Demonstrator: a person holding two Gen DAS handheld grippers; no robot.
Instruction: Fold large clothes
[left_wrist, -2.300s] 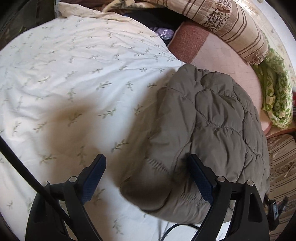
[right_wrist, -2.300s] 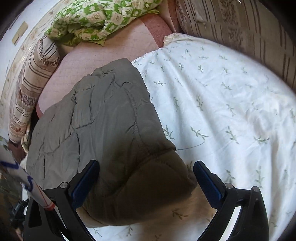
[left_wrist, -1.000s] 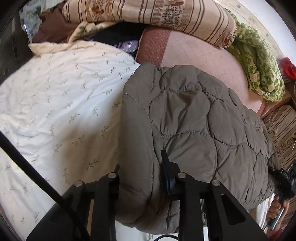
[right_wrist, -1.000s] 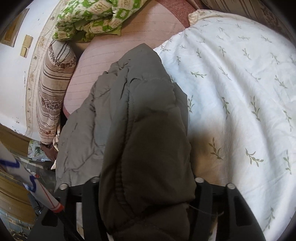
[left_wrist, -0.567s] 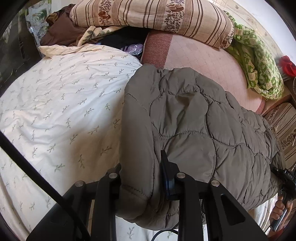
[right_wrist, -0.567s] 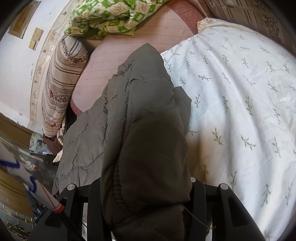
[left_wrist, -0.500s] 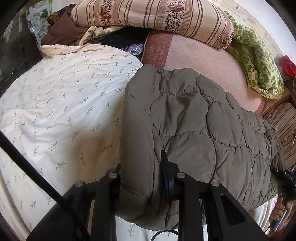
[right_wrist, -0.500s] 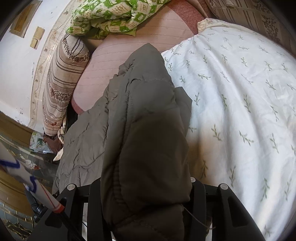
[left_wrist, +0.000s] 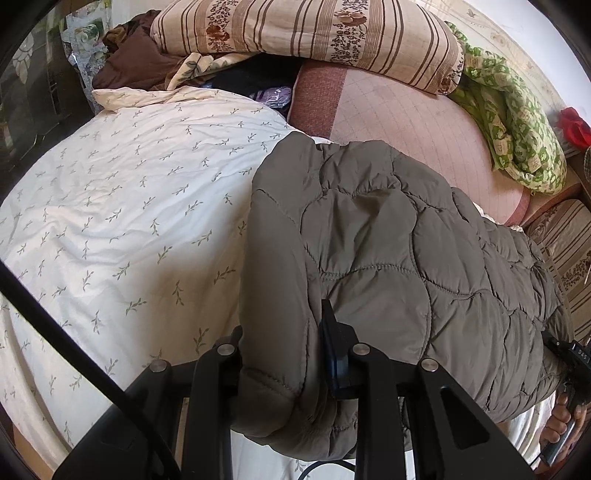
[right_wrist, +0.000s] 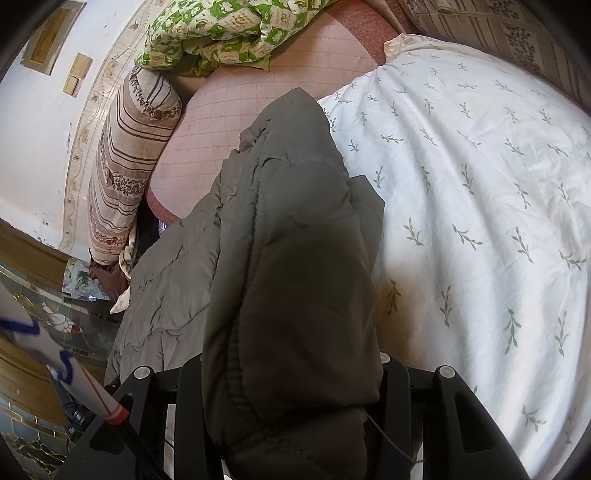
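Observation:
An olive quilted puffer jacket (left_wrist: 388, 258) lies bunched on the bed, partly over a white leaf-print duvet (left_wrist: 129, 206). My left gripper (left_wrist: 280, 325) is shut on a thick fold at the jacket's near edge, and the fabric bulges up between its fingers. In the right wrist view the same jacket (right_wrist: 288, 184) runs away from me as a long ridge. My right gripper (right_wrist: 288, 363) is shut on its padded near end, which hides the pads. A hand (left_wrist: 565, 417) on the right gripper's handle shows at the lower right of the left wrist view.
The pink quilted mattress (left_wrist: 406, 118) lies beyond the jacket. A striped pillow (left_wrist: 314, 33) and a green patterned quilt (left_wrist: 517, 122) sit at the far edge, with dark clothes (left_wrist: 140, 62) at the far left. The white duvet (right_wrist: 480, 166) spreads to the right.
Both grippers stood open over the jacket's edge and have since shut on it. The gripped edge has risen and the far pillows have come further into view. The right jaws tightened slightly.

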